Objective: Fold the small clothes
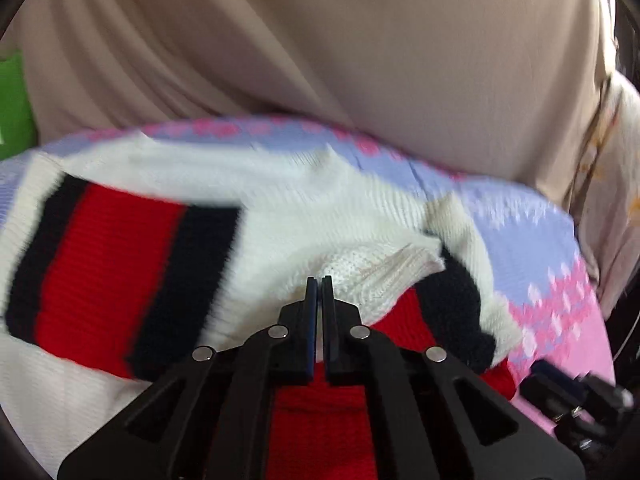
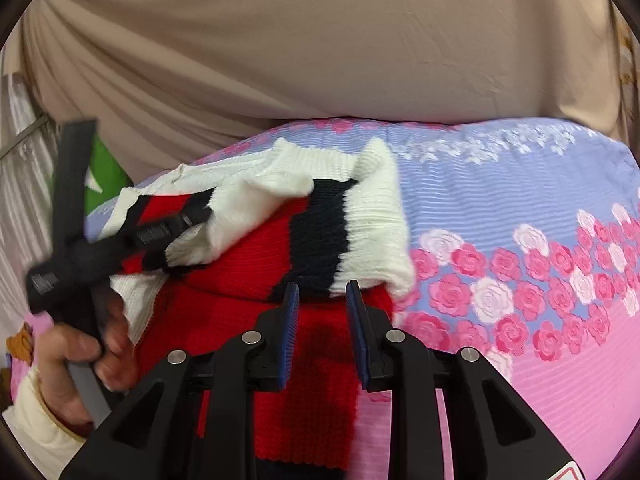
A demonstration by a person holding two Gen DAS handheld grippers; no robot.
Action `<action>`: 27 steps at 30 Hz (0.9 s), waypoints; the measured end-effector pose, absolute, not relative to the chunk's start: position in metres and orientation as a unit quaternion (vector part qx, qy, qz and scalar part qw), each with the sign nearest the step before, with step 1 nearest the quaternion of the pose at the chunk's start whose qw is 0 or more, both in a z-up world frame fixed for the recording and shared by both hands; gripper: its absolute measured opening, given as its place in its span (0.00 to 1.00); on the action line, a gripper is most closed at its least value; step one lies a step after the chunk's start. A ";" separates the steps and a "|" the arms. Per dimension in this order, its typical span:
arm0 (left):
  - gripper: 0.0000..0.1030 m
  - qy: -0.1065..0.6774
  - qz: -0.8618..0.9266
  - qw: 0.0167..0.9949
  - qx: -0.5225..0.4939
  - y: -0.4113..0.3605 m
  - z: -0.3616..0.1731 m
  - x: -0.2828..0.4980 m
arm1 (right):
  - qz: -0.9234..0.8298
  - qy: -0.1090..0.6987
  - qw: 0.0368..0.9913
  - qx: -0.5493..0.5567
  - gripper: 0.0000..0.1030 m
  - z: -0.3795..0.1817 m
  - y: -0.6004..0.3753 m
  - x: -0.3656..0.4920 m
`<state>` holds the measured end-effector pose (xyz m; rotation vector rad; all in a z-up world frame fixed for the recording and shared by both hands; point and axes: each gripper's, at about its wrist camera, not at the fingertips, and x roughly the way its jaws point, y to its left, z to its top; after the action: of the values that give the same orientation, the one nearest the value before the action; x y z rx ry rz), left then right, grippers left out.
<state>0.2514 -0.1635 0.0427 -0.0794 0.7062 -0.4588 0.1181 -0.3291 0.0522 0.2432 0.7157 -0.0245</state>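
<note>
Behind everything we see a beige draped cloth (image 2: pixel 320 52), with a rose-printed bedsheet (image 2: pixel 520 208) in front. On that sheet lies our knitted sweater (image 2: pixel 320 224), white with red and black stripes, one sleeve folded across its body. Our left gripper (image 1: pixel 319 280) hovers over the white knit, jaws pressed together on nothing. Our right gripper (image 2: pixel 322 292) stands partly spread above the red panel, empty. A hand (image 2: pixel 76 356) holds the left tool.

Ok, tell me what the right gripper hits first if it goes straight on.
Probably the knitted sweater: the right gripper points at its black stripe and white ribbed edge. Depth is unclear.
</note>
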 end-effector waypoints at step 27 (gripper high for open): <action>0.00 0.178 -0.186 0.954 -0.156 0.001 0.183 0.193 | 0.180 0.423 0.887 0.040 0.05 0.036 -0.120 0.291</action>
<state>0.1934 0.0008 0.1829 -0.3161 0.3624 -0.3778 0.2913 -0.1200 0.0356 0.0821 0.8791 0.3740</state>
